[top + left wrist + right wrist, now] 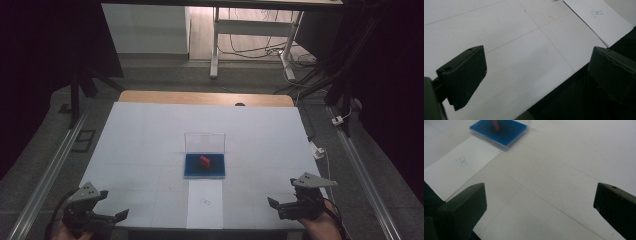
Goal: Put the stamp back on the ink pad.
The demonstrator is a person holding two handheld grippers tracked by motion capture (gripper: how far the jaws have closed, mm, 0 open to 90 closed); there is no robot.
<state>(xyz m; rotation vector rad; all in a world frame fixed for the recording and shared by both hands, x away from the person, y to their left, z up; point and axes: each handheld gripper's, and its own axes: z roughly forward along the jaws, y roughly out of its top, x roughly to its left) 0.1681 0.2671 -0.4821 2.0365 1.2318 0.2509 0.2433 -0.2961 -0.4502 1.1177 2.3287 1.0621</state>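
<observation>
Holding both my left hand-held gripper (120,215) and right hand-held gripper (272,202) released near the tabletop (140,140) edge, I should approach the red block (204,160) in the blue case (192,170) squarely, centred between jaws.

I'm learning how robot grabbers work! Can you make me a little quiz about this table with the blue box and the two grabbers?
1. True or false: the red block lies inside the blue box.
2. How do the jaws of the left gripper and the right gripper stand: A) wide apart, B) pinched on the block, C) pinched on the paper?
3. Fill in: between the box and the near table edge lies a white sheet of ____.

Key
1. True; it rests on the blue base, with the clear lid standing open behind it.
2. A; both gripper views show bare table between the jaws.
3. Paper, with a small mark on it.
</observation>
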